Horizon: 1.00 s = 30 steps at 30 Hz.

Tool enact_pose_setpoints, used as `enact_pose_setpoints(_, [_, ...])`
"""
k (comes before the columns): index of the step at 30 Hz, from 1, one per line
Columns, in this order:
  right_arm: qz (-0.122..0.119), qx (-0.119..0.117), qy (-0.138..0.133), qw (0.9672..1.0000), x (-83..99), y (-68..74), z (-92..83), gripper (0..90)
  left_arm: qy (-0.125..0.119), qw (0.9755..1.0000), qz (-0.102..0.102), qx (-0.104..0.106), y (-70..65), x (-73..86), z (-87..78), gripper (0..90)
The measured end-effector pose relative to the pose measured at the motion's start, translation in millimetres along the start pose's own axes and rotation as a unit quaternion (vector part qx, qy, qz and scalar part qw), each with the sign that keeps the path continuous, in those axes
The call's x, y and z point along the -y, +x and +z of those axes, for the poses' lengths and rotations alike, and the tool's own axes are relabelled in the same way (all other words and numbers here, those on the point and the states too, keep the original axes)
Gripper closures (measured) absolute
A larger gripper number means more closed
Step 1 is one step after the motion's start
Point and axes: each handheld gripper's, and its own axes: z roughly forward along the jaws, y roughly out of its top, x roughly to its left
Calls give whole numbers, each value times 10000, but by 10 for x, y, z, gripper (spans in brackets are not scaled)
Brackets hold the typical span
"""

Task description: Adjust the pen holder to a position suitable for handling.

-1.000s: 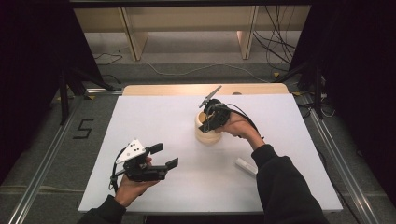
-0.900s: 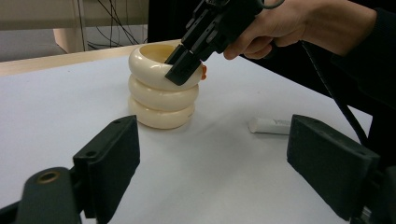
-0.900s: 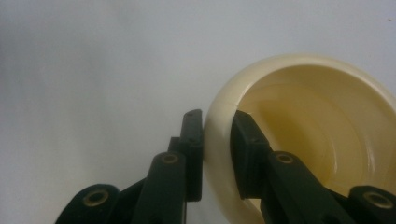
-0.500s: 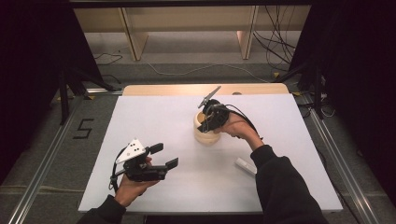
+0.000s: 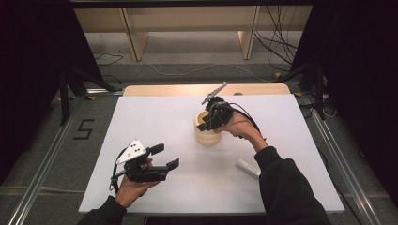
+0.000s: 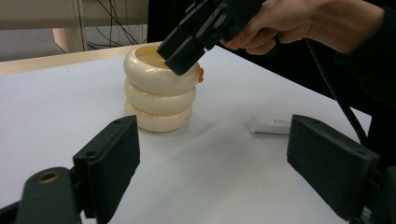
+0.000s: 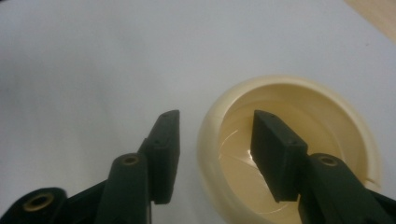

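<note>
far left on the grey floor (image 5: 47, 154), beside the table: a black "5" mark (image 5: 84, 129), readable from the high view. no other writing or brand legible anywhere.

next, near the front left of the white table (image 5: 155, 122): left gripper (image 5: 165, 156) held in the left hand (image 5: 133, 185), jaws spread wide and empty, aimed rightward toward the middle of the table, grey three-cornered plate with dark dots on top.

at the table's middle: cream pot (image 5: 206, 131) shaped like three stacked rings, standing upright, long axis vertical, open mouth facing up. seen in the left gripper view as pot (image 6: 159, 91) with a small orange bit at the upper ring's right side; too small to tell what.

just right of and above the pot: right gripper (image 5: 204, 123) held in the right hand (image 5: 239, 129), tilted down to the left. in the right gripper view, right gripper (image 7: 215, 149) with jaws parted, straddling the pot's rim (image 7: 208, 135): one jaw outside the wall, one inside the hollow. not pressed onto the wall; gaps visible on both sides.

further right, near the forearm: small white stick-like piece (image 5: 247, 166) lying flat on the table, long axis running from upper left to lower right; well apart from the pot.
</note>
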Motion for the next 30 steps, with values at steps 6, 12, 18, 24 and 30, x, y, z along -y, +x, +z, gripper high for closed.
enact_pose_setpoints(6, [99, 203, -394, 9990, 5, 77, -249, 431, 15, 10000, -3, -1, 1, 1, 1, 167])
enact_pose_setpoints(12, [71, 402, -530, 9978, 60, 140, -378, 384, 16, 10000, -2, -5, -2, 1, 2, 167])
enact_pose_setpoints(18, [213, 485, -653, 9965, 209, 130, -496, 348, -7, 10000, -59, 1, 6, 3, 11, 167])
enact_pose_setpoints(24, [395, 673, -611, 9951, 400, 152, -575, 320, 10, 10000, -47, -1, 4, 3, 12, 167])
enact_pose_setpoints(30, [400, 685, -635, 9948, 585, 217, -612, 301, 6, 10000, -64, -6, 9, 5, 11, 167])
